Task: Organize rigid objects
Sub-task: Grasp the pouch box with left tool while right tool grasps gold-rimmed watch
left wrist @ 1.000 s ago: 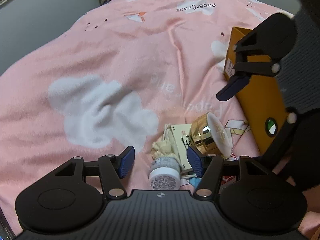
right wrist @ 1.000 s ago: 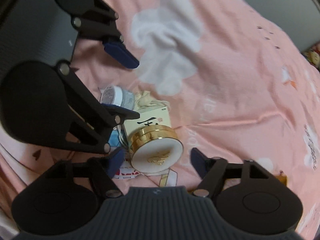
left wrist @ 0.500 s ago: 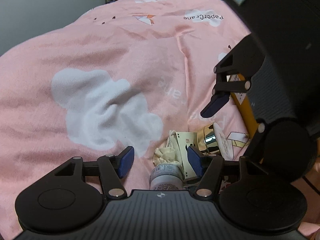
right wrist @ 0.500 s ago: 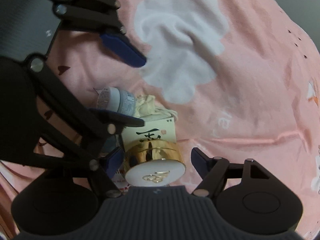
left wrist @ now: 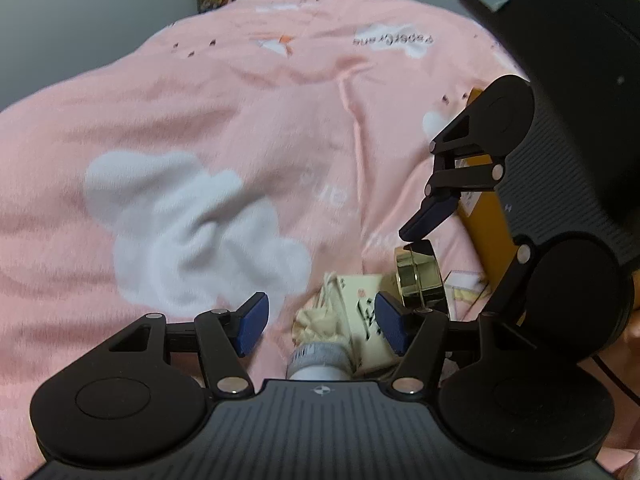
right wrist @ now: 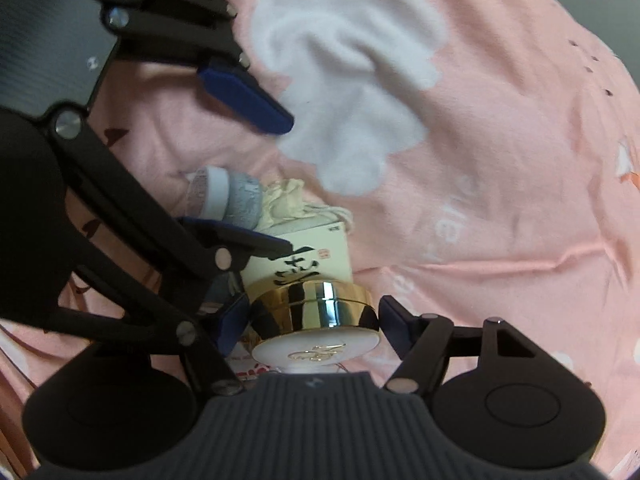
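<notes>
A gold-sided jar with a white lid is seen tipped on its side on a pink bed cover, leaning against a cream box printed with black brushwork. Just behind the box lie a crumpled cream cloth pouch and a small grey-and-white jar, also on its side.

The gold jar is straddled by the right tongs, which are pointed down from above; their jaws are closing, with the blue pads close to the gold wall on either side, though firm contact cannot be confirmed. The left tongs are held about half open and empty, framing the small jar and the pouch, with one pad lying over the cream box.

The step in hand is judged to be the pickup of the gold jar. A clean grasp would be favoured by pads set squarely on opposite sides of the gold band, since the polished wall looks slippery and the jar is tilted. The neighbouring box should be left undisturbed, and the two tools kept from colliding in the crowded cluster.
</notes>
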Demonstrator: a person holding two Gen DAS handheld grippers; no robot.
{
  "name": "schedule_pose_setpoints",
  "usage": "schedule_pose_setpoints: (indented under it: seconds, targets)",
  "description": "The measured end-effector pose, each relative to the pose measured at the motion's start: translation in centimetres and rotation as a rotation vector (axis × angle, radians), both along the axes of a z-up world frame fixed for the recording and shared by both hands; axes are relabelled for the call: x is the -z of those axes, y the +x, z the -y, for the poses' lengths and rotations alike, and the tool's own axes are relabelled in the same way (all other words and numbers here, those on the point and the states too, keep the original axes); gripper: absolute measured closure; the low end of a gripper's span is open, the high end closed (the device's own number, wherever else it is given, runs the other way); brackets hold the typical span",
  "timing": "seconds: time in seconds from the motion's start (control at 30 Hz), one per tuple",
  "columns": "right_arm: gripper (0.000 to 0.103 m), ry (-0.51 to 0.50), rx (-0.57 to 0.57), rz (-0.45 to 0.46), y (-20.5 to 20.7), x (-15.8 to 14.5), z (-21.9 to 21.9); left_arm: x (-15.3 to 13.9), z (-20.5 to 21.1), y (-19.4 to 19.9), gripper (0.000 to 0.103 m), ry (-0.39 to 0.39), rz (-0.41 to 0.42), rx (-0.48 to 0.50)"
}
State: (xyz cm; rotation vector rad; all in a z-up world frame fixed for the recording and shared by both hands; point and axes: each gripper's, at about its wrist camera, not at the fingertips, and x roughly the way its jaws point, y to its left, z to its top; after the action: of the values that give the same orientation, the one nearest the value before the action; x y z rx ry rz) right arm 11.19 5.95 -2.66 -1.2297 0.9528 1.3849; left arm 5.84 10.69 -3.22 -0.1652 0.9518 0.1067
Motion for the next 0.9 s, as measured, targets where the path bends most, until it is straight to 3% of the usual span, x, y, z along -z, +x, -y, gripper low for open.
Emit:
schedule_pose_setpoints:
  seconds: [0.13, 0.23, 0.37, 0.4, 0.43, 0.47, 0.57, 0.8, 0.9]
  targets:
    - [0.034, 0.04, 0.034, 0.023, 0.6, -1.5, 0.9, 0.0, -0.4, 0.4, 0.028, -0.058, 0.008, 0.003]
    - [0.035, 0.058, 0.055, 0.026, 1.1, -2.6, 1.7, 0.2, -0.8, 0.9, 0.018, -0.098, -0.003, 0.016]
    - [0.037, 0.057, 0.051, 0.03, 1.4, -3.3, 2.1, 0.8, -1.1, 2.0, 0.016, -0.141, -0.027, 0.012]
    - [0.048, 0.06, 0.047, 0.03, 1.4, -3.4, 2.3, 1.1, -1.2, 2.4, 0.016, -0.142, -0.043, 0.005]
    - [0.083, 0.066, 0.05, 0.034, 1.5, -3.5, 2.3, 1.5, -1.1, 2.8, 0.016, -0.14, -0.055, -0.001]
    - [0.091, 0.066, 0.059, 0.051, 1.7, -3.3, 2.4, 1.8, -1.0, 3.2, 0.016, -0.138, -0.069, 0.002]
    - [0.089, 0.073, 0.103, 0.021, 2.8, -3.5, 2.4, 2.9, -0.9, 4.0, 0.016, -0.154, -0.1, -0.002]
    - [0.056, 0.023, 0.055, -0.008, 2.8, -2.2, 2.3, 5.0, -0.6, 4.8, 0.016, -0.185, -0.149, 0.019]
    - [0.055, 0.003, 0.057, 0.002, 3.0, -1.5, 2.4, 5.9, -0.3, 5.2, 0.02, -0.173, -0.173, 0.032]
